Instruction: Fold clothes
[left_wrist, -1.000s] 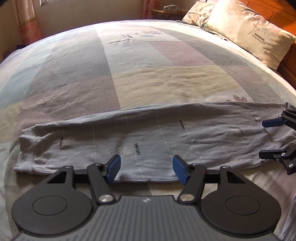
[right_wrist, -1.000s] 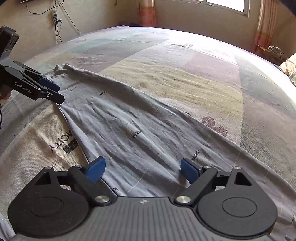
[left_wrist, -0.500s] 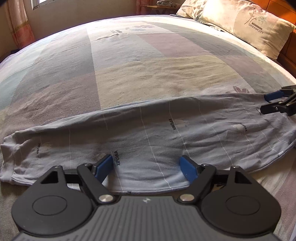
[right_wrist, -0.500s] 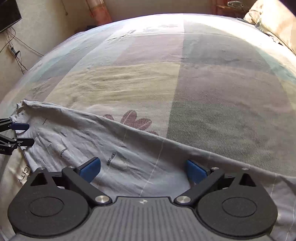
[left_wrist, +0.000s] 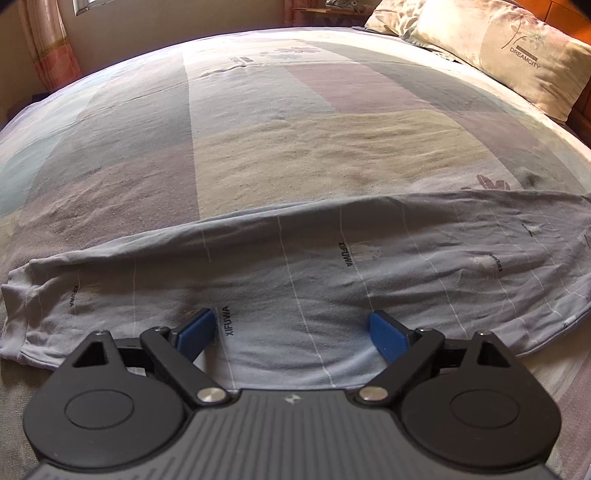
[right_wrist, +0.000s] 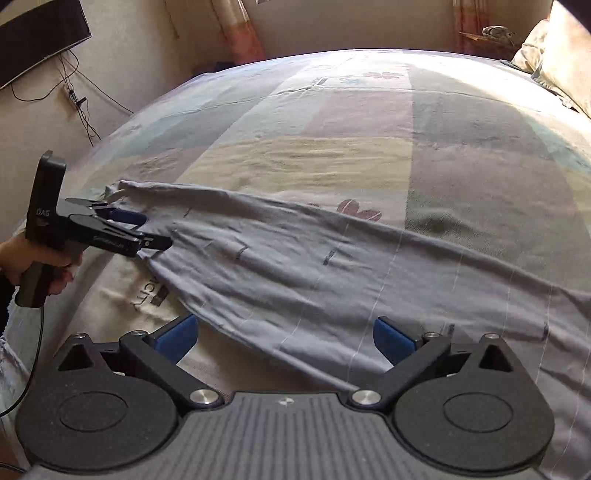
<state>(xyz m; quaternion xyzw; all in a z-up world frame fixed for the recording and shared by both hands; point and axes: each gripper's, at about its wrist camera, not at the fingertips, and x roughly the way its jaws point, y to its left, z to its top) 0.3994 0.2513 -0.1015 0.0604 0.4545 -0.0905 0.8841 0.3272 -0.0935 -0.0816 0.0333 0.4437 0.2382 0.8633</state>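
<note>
Grey-blue cotton garment with thin white lines and printed lettering (left_wrist: 332, 280) lies flat along the near edge of the patchwork-covered bed (left_wrist: 295, 155), long axis running side to side. Left gripper (left_wrist: 293, 328) hovers over its near hem at the cuffed end, jaws opening, gripping nothing. Right gripper (right_wrist: 282, 338) straddles the hem, jaws spread wide, empty.

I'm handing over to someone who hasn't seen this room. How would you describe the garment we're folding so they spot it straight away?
Start at the big bed with its pastel patchwork cover and the DREAMCITY pillow at the head. Along the near edge lies a long grey garment, flattened into a strip. Thin white stripes and small XIFUWA prints distinguish it from the cover underneath.
</note>
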